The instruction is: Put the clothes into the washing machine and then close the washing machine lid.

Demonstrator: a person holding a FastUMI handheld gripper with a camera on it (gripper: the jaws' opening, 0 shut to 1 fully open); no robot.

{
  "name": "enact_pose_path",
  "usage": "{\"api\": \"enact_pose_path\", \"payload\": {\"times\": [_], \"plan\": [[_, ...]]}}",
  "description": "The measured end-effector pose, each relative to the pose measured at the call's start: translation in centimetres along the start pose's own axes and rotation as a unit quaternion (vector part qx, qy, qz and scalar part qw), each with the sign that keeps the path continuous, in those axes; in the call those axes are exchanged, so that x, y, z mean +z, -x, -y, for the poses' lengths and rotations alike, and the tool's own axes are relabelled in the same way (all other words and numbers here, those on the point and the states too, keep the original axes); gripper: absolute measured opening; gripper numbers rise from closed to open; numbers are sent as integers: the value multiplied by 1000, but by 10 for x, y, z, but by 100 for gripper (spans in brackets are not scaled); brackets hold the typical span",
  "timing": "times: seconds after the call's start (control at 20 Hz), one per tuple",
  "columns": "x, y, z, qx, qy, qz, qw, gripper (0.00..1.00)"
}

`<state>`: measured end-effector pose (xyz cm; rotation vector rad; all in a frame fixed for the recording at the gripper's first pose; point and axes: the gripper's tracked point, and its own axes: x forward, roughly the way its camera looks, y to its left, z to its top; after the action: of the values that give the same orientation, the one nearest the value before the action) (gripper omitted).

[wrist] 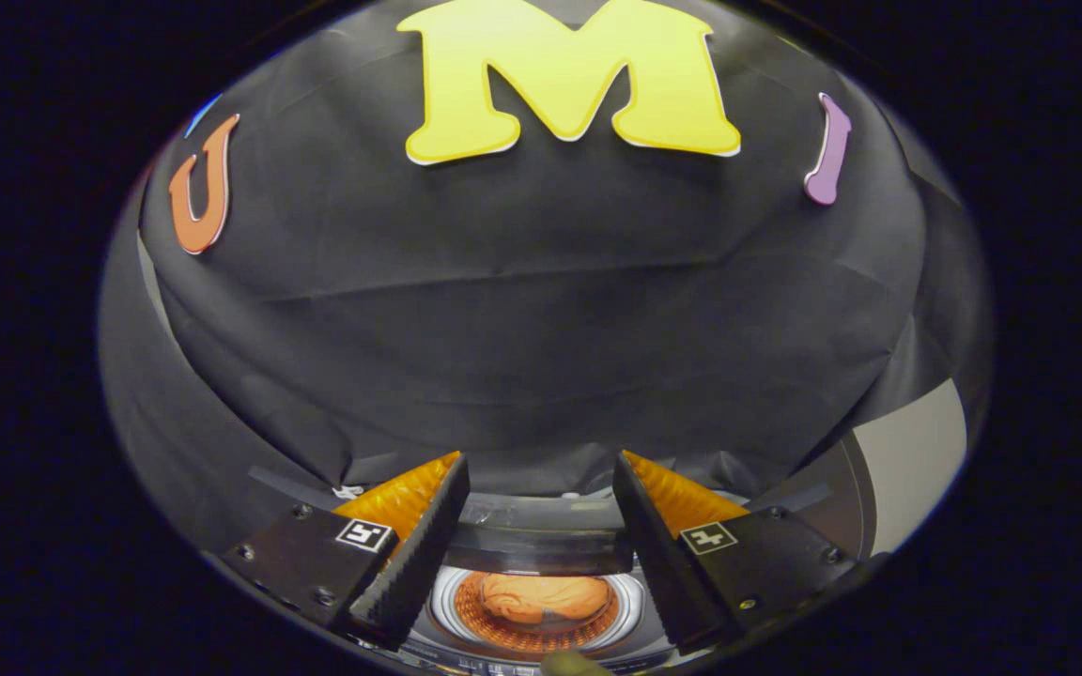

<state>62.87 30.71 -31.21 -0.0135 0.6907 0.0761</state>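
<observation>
My gripper (541,479) is open, with nothing between its two fingers. Below and between the fingers I look down into the washing machine's round drum (537,627), ringed by a pale rim. An orange piece of clothing (541,596) lies bunched inside the drum. The raised lid (541,546), dark and partly see-through, stands at the drum's far side, just beyond the fingers. The gripper hangs above the machine and touches neither the clothing nor the lid.
The black cloth wall (541,319) rises close behind the machine. A pale grey panel (912,460) stands off to the right of the fingers.
</observation>
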Motion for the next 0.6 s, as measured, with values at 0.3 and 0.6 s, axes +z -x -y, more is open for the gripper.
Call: {"api": "enact_pose_path", "payload": {"times": [0.3,0.6], "plan": [[-8,10,-1,-2,3,10,1000,96],[-17,20,-2,-7,14,20,1000,96]]}}
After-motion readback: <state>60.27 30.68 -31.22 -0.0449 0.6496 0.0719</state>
